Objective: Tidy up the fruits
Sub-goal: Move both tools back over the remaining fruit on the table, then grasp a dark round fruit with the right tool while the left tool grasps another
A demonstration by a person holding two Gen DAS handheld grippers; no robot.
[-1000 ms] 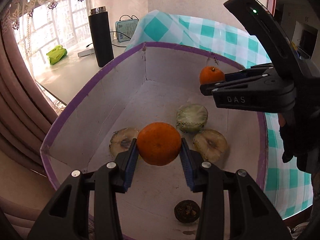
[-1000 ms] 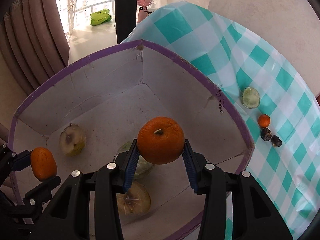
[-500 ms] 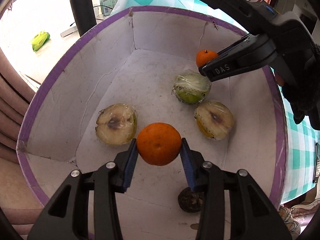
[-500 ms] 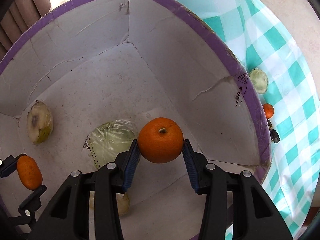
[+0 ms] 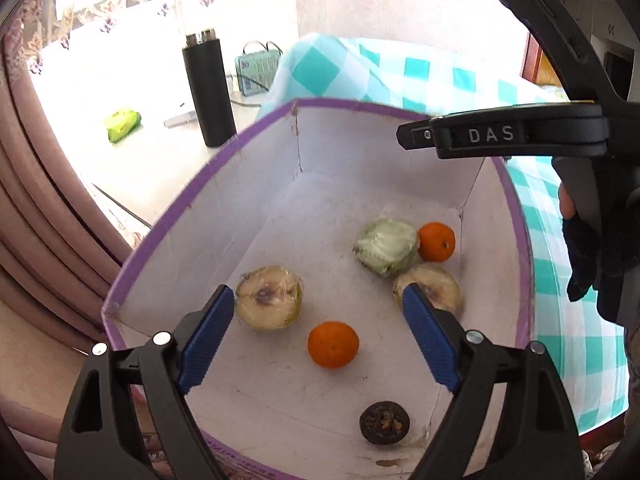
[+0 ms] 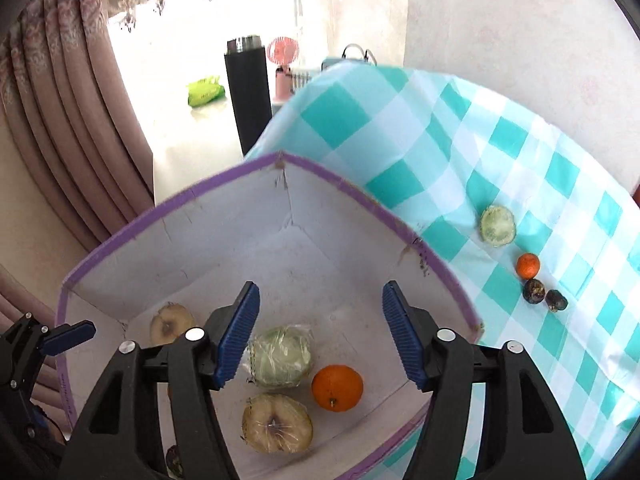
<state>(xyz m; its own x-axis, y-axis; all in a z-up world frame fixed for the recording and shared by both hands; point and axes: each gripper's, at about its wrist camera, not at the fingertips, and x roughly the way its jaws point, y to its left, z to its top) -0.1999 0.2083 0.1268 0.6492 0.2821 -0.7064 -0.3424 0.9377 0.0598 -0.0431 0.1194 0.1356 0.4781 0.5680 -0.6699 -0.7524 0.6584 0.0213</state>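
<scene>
Left wrist view: I am spreading the left gripper (image 5: 318,334), its jaws opening and released above a mandarin (image 5: 333,344) lying in the box (image 5: 188,216). Right wrist view: the right gripper (image 6: 320,336) is likewise opening, empty, over another mandarin (image 6: 337,387); I should be lifting both clear before fetching the loose fruit (image 6: 528,265) on the bench (image 6: 580,208).

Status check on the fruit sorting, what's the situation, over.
Left gripper and right gripper opening, nothing between pads. Two oranges lie in the box. Four fruits left on cloth. Nothing blocking.
</scene>
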